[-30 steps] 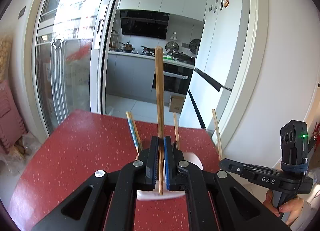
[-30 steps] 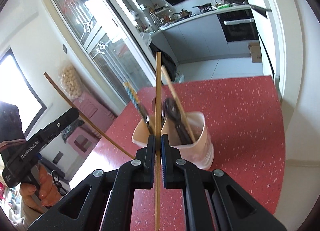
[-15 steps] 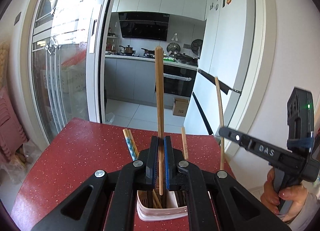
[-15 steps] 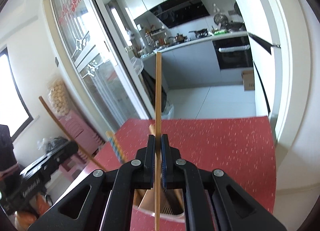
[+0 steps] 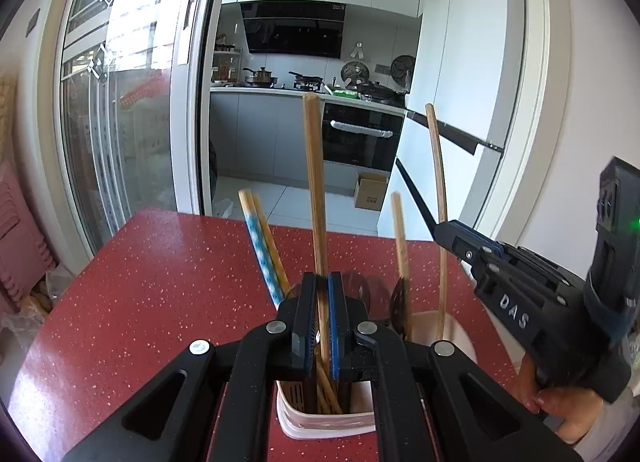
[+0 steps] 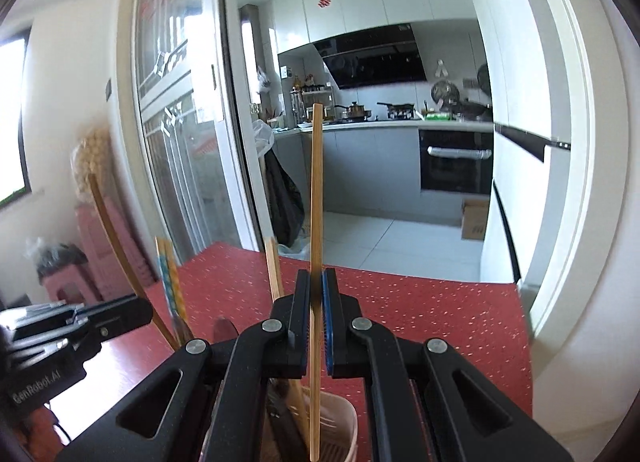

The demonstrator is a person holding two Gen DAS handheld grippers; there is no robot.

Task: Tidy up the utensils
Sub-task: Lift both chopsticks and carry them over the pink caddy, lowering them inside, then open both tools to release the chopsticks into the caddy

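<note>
Red speckled surface (image 5: 168, 286) stands before a sliding glass door, with a grey-and-white kitchen beyond.

Nearest in the left wrist view, the left gripper (image 5: 322, 322) has its jaws closed on a thick bamboo chopstick (image 5: 314, 190), held upright, its lower end down inside the pale pink plastic utensil holder (image 5: 460, 336) directly beneath. Inside the holder lean a blue-and-white patterned chopstick pair (image 5: 260, 250) to the left of the gripped stick, a short wooden-handled utensil (image 5: 400, 238) to its right, and dark spoon bowls (image 5: 360, 286) behind the jaws.

To the right of the holder, the right gripper (image 6: 316, 322) has its jaws closed on a thin bamboo chopstick (image 6: 316, 222), also upright; the right wrist view shows its lower end above or just inside the holder's mouth, which one I cannot tell. The holder stands toward the surface's right-hand side.

Beyond the surface, past the holder: white tiled floor, a cardboard box (image 5: 370, 192), a black built-in oven (image 5: 360, 138) and a white refrigerator (image 5: 460, 82).
</note>
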